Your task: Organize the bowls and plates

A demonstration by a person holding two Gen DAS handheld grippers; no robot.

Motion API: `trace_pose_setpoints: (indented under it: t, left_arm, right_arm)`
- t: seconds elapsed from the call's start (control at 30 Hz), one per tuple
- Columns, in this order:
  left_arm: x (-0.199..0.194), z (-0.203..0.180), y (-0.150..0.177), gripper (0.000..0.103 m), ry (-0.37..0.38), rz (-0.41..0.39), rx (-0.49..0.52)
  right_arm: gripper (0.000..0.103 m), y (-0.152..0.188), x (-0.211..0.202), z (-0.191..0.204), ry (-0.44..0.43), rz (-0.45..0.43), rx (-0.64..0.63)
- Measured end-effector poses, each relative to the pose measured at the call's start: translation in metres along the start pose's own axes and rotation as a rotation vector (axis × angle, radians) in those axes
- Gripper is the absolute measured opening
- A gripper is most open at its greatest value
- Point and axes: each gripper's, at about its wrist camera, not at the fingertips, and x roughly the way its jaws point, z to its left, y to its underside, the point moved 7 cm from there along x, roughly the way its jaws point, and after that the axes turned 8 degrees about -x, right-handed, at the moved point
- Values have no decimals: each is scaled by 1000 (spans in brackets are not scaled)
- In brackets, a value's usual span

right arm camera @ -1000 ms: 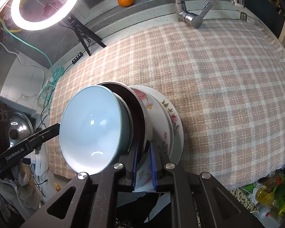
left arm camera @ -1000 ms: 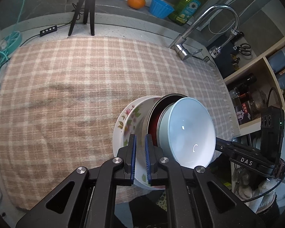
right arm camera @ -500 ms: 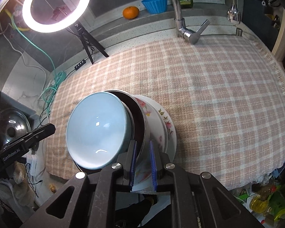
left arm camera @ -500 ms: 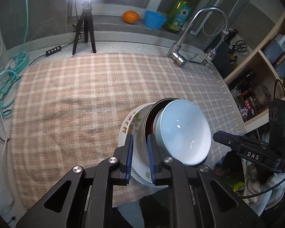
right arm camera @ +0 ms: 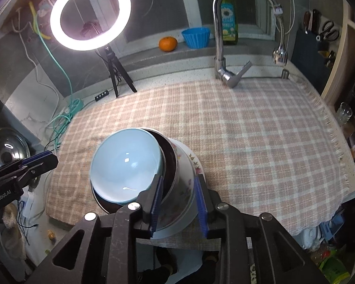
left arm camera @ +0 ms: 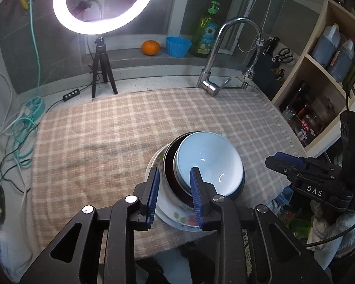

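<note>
Blue-padded left gripper (left arm camera: 174, 193) and right gripper (right arm camera: 178, 202), jaws just spread apart off the stack (left arm camera: 202, 168) at lower centre; I'd lift both straight clear without nudging it.

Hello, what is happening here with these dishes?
A person has stacked the dishes on the checked cloth: a pale blue bowl inside a dark bowl on a floral plate. Both hand-held grippers, left and right, have just been opening and now stand open, letting the stack go.
</note>
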Motion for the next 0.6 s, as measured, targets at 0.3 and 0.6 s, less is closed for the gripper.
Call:
trace_pose_setpoints:
  t: [0.3,0.6]
  left_arm:
    - [-11,-5,1,43,-16,-29,19]
    - [-16,-8,3,44,-26,-37,20]
  right_arm:
    - [60,0,-30,5,13,-102,-9]
    - [61,2,-39,4,31,-120,-4]
